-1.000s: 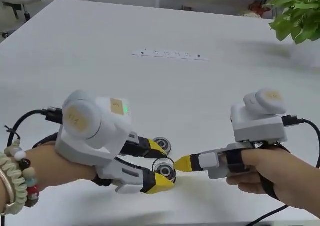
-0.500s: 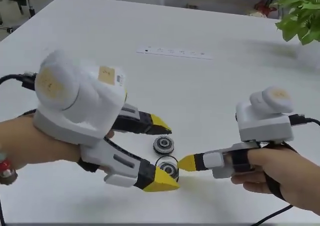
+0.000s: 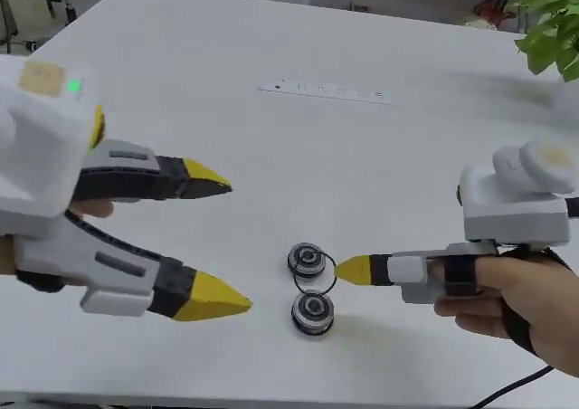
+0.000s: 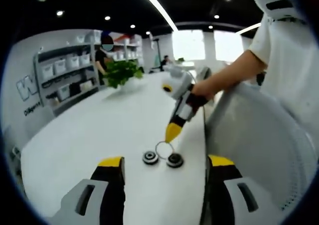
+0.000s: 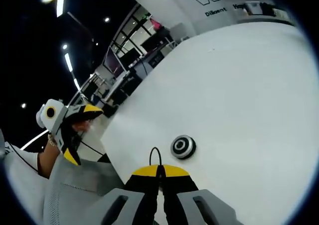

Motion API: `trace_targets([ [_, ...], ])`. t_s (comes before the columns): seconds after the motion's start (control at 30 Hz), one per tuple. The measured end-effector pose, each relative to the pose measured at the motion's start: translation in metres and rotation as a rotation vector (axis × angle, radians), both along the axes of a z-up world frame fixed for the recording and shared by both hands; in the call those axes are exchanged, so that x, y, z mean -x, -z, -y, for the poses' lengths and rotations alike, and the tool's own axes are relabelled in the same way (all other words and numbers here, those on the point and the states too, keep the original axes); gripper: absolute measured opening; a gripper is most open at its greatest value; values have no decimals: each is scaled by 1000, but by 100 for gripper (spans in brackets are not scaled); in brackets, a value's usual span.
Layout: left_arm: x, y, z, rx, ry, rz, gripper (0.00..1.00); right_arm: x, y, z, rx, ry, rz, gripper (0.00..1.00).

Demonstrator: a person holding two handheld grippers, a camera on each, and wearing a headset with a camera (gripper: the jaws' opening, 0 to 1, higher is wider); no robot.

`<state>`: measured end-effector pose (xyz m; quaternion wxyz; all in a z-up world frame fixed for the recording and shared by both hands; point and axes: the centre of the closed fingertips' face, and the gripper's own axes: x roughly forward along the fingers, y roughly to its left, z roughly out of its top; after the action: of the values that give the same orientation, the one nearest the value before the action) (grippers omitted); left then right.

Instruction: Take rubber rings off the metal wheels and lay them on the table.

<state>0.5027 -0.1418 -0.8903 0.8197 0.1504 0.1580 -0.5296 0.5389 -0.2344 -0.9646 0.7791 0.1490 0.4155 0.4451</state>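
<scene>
Ring (image 4: 157,149): thin black loop, pinched at one edge in the tip of the right gripper (image 3: 348,270). Off the wheels, hanging free from that tip over the gap between them. Contact with the table (image 3: 271,156) not determinable.

Wheels: two, flat on the table near its front edge, just beside each other but not touching. Far wheel (image 3: 307,260) just left of the right gripper's tip; near wheel (image 3: 313,309) just below and in front of it. Dark outer band and metal hub on each.

Right gripper: jaws fully together, yellow tips meeting on the ring. Held low and roughly level, pointing left toward the wheels, gripped by a hand (image 3: 507,305).

Left gripper (image 3: 237,244): jaws spread wide, nothing between them. Raised at the left, well apart from the wheels, yellow tips pointing right toward them. In the left gripper view, wheels and ring centred between the two jaws, farther out.

Surroundings: white power strip (image 3: 326,92) flat at mid-table, well behind the wheels. Green plant (image 3: 552,24) at the far right corner. Shelves (image 4: 60,75) with bins along the wall.
</scene>
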Motion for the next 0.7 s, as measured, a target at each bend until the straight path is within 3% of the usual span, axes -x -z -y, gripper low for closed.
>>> trace_targets([
  [0.1,-1,3,-19,13,-54,-1,69,-1,-8,-1,-17,3,17,0],
  [0.27,3,15,-39,42,-140,-37,70,-3,-19,0,-27,8,61,0],
  [0.53,12,29,-53,87,-210,-71,76,-2,-29,-4,-30,-6,98,0],
  [0.7,14,34,-53,81,-232,-69,83,3,-34,-15,-46,-27,116,0],
])
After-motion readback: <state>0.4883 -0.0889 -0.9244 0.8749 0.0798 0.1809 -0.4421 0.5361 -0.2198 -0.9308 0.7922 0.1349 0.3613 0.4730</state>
